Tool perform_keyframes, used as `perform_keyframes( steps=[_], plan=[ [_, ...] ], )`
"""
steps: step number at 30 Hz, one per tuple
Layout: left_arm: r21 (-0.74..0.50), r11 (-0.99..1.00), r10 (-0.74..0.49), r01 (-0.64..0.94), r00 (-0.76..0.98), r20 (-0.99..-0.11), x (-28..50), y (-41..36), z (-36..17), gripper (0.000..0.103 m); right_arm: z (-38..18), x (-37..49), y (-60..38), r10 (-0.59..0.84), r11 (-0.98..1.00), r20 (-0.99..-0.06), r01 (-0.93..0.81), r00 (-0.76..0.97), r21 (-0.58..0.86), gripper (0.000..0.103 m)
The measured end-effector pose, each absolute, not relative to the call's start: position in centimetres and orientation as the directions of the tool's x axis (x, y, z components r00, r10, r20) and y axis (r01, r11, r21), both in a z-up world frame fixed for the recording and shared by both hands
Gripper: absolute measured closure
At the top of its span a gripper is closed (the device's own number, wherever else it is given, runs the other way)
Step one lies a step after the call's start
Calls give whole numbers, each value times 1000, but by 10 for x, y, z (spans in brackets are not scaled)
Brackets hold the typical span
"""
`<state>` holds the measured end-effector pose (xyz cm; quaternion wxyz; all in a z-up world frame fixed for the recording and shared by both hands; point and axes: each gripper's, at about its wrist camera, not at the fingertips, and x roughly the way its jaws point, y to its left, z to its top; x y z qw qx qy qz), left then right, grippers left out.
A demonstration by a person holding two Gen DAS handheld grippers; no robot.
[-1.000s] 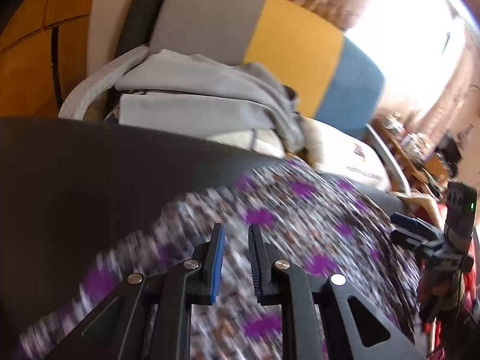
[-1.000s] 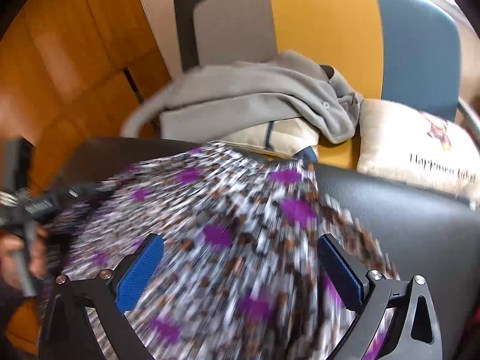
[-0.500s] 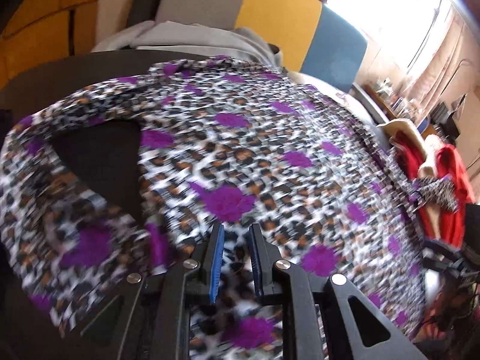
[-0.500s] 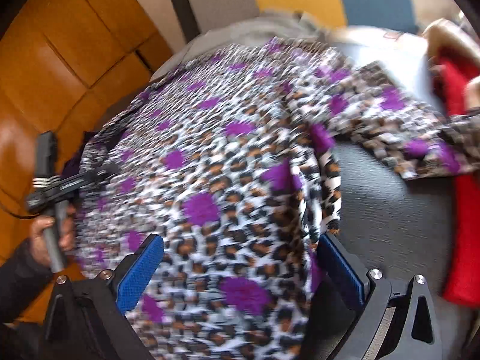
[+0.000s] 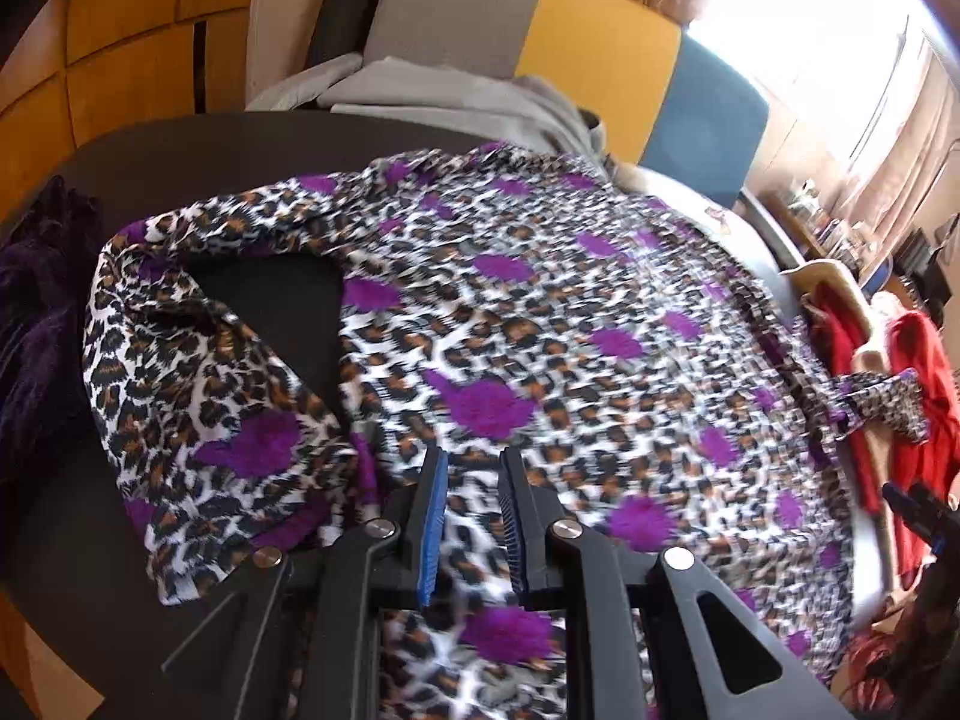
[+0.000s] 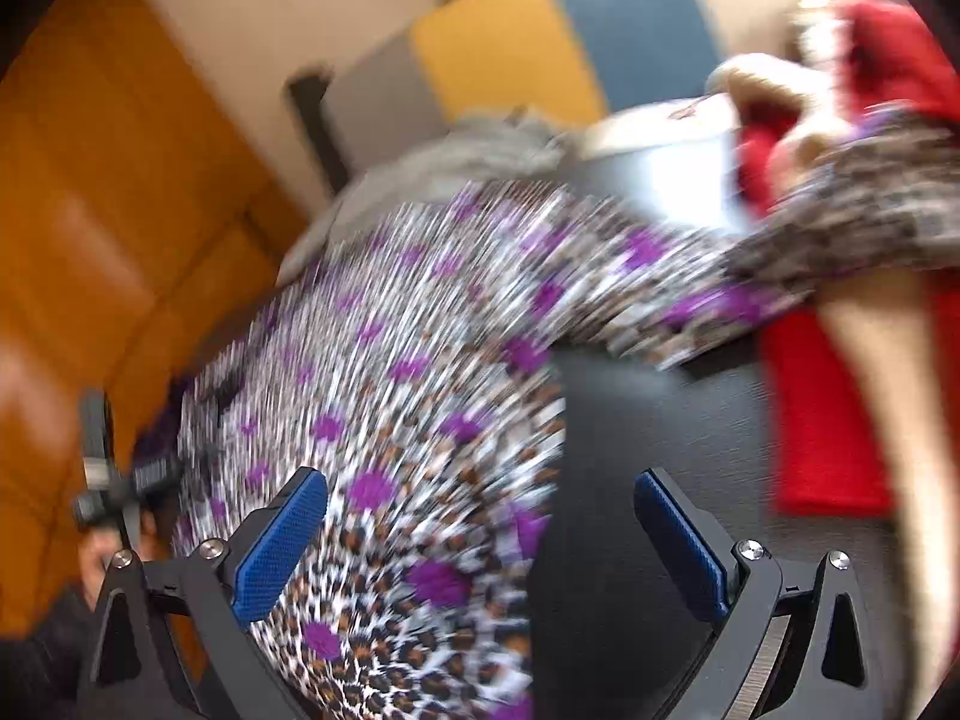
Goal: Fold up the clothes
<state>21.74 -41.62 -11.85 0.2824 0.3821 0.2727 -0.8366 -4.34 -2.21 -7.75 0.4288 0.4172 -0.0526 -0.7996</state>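
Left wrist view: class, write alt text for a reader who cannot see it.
A leopard-print garment with purple blotches lies spread over a dark table. The left claw, nearly closed, is at its near edge. Red clothing lies right.

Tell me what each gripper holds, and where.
Left gripper: nearly shut over the leopard-print garment's near edge; a grip cannot be told. Right gripper: open, holding nothing.

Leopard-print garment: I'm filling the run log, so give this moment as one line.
leopard-print garment: spread on dark table | left gripper: jaws nearly closed, grip unclear | right gripper: jaws open
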Motion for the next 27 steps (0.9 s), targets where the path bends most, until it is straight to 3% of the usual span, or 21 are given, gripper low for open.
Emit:
perform_keyframes(
  steps=[5, 6, 9, 12, 20, 21, 22, 23, 27],
  plan=[
    [-240, -714, -236, 658, -549, -802, 208, -407, -124, 86, -49, -79, 44, -647, -761, -577, 467, -499, 450, 0],
    [-239, -716, -227, 656, -542, -809, 207, -405, -127, 86, -49, -87, 52, -633, -774, -572, 433, -521, 462, 4],
    [-245, -712, -207, 658, -530, -823, 205, -402, -136, 86, -50, -109, 78, -587, -802, -561, 328, -583, 499, 33],
    [-233, -725, -210, 648, -530, -822, 205, -400, -137, 86, -49, -128, 96, -528, -831, -551, 256, -647, 495, 33],
    [-277, -702, -183, 656, -543, -820, 207, -405, -140, 85, -57, -172, 72, -430, -901, -620, 270, -656, 339, 36],
    [-285, -697, -180, 658, -545, -819, 207, -406, -140, 85, -59, -176, 68, -427, -903, -627, 273, -651, 331, 51],
    [-288, -695, -178, 659, -545, -819, 207, -406, -140, 85, -61, -180, 64, -447, -894, -628, 290, -637, 342, 84],
    [-282, -698, -181, 658, -543, -820, 206, -405, -140, 84, -61, -182, 58, -471, -882, -637, 311, -610, 355, 98],
    [-252, -718, -195, 649, -536, -821, 203, -401, -139, 82, -42, -179, 39, -460, -883, -662, 387, -592, 267, 99]
  ],
)
